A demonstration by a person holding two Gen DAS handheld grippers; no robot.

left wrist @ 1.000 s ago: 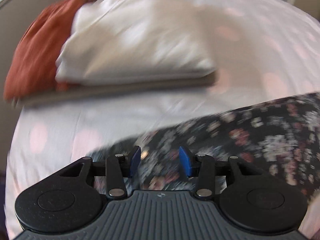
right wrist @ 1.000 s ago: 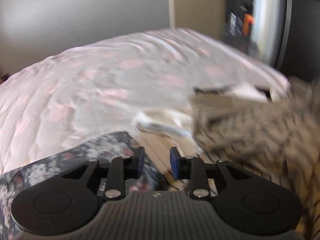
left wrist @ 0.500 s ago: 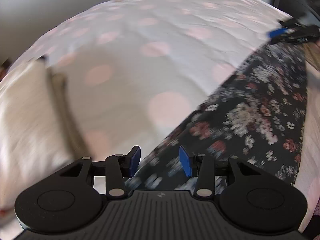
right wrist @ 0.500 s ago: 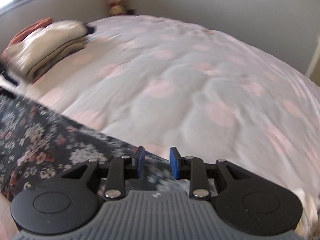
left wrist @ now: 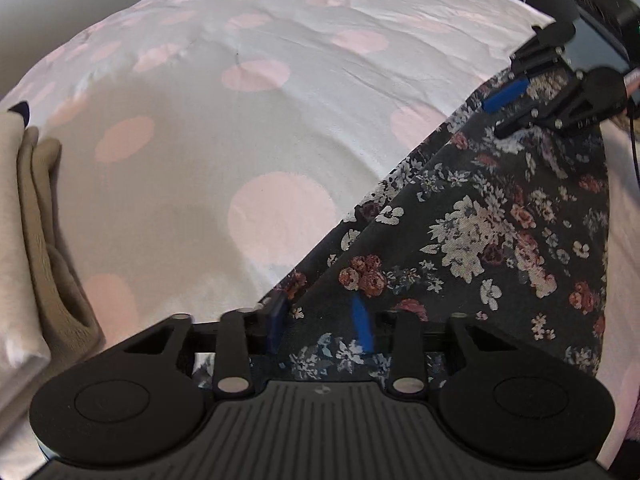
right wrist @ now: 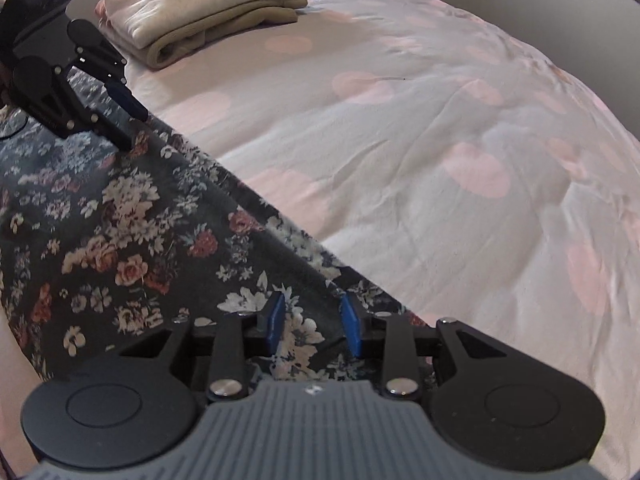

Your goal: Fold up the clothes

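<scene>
Pink-spotted white bedding (left wrist: pixel 248 128) covers the bed, with a stack of folded clothes (right wrist: pixel 208 12) near its far corner. Across the near side a dark floral garment (left wrist: pixel 472 248) is stretched between the two grippers, its top edge running as a taut line from one to the other. The left gripper (left wrist: pixel 320 322) has cloth lying between its blue fingers (left wrist: pixel 362 322), which stand at a middling gap; whether they truly pinch the edge I cannot tell. The right gripper (right wrist: pixel 311 322) looks the same, floral cloth between its parted fingers (right wrist: pixel 352 322). The step in hand seems to be spreading the garment flat before a fold. To do it well, keep both corners level and equally tensioned, lower them onto the bedding together so no creases form, and keep the cloth well apart from the folded stack.
</scene>
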